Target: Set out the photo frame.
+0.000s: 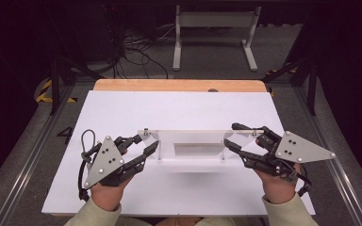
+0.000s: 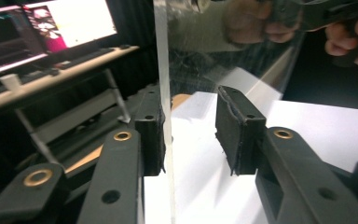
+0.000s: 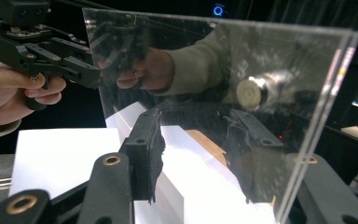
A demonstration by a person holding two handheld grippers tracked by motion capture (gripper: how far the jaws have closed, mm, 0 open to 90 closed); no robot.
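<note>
A clear acrylic plate (image 1: 198, 141) stands raised on small posts over the white board (image 1: 179, 108). My left gripper (image 1: 150, 141) is at the plate's left end and is open. In the left gripper view the plate's edge (image 2: 164, 93) runs between the jaws of the left gripper (image 2: 193, 135), close against the left pad (image 2: 151, 135) and apart from the right one. My right gripper (image 1: 230, 134) is open at the plate's right end. In the right gripper view the plate (image 3: 214, 84) passes between the jaws of the right gripper (image 3: 200, 149), and the far jaw shows through it.
The white board lies on a wooden table (image 1: 179, 85) whose far edge shows behind it. On the floor beyond are a white frame stand (image 1: 214, 33) and loose cables (image 1: 132, 52). A lit monitor (image 2: 51, 23) on a desk appears in the left gripper view.
</note>
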